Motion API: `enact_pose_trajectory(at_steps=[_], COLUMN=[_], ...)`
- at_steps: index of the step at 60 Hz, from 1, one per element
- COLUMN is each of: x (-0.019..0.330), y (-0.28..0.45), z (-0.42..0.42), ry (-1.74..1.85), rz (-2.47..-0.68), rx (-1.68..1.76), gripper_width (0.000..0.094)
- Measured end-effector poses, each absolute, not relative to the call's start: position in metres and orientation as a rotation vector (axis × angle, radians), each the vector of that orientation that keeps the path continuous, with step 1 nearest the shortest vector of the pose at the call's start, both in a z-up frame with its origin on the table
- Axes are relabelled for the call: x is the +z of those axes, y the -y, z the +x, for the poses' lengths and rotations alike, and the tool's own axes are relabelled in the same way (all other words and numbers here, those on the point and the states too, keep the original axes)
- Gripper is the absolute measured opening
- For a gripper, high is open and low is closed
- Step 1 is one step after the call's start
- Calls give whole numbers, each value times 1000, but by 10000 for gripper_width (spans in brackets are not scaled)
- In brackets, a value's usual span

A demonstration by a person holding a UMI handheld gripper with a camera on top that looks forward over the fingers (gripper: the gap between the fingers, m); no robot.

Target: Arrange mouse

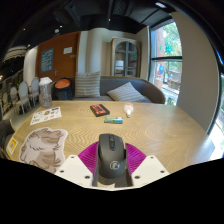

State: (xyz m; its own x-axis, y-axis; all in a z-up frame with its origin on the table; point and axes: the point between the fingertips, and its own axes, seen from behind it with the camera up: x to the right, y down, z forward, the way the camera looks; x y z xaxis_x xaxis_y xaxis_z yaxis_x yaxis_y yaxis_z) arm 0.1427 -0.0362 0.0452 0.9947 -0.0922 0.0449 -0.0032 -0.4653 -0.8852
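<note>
A dark grey computer mouse point(111, 155) with a scroll wheel and a round logo sits between my two fingers, pointing away from me. The pink pads point(86, 156) press against both of its sides with no gap showing. My gripper point(111, 168) is shut on the mouse and holds it over the near edge of the round wooden table point(150, 125). The underside of the mouse is hidden, so I cannot tell whether it touches the table.
A small book point(99, 109) and a small white and green object point(114, 120) lie beyond the mouse, mid-table. A magazine point(45, 115) and a patterned sheet point(40, 148) lie to the left. A grey sofa point(120, 92) with cushions stands behind the table.
</note>
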Motion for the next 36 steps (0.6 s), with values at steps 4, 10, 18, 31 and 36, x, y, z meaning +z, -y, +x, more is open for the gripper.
enact_pose_trajectory(at_steps=[4, 10, 18, 31, 36], x=[67, 86, 62, -7, -10], y=[29, 16, -5, -10, -5], z=[91, 2, -90, -129, -132], ry=[7, 63, 111, 138, 161], rz=[-2026, -2008, -2031, -2156, -2185], rx=[-91, -43, -58, -143, -101], gripper_width=[388, 388, 390, 458, 530])
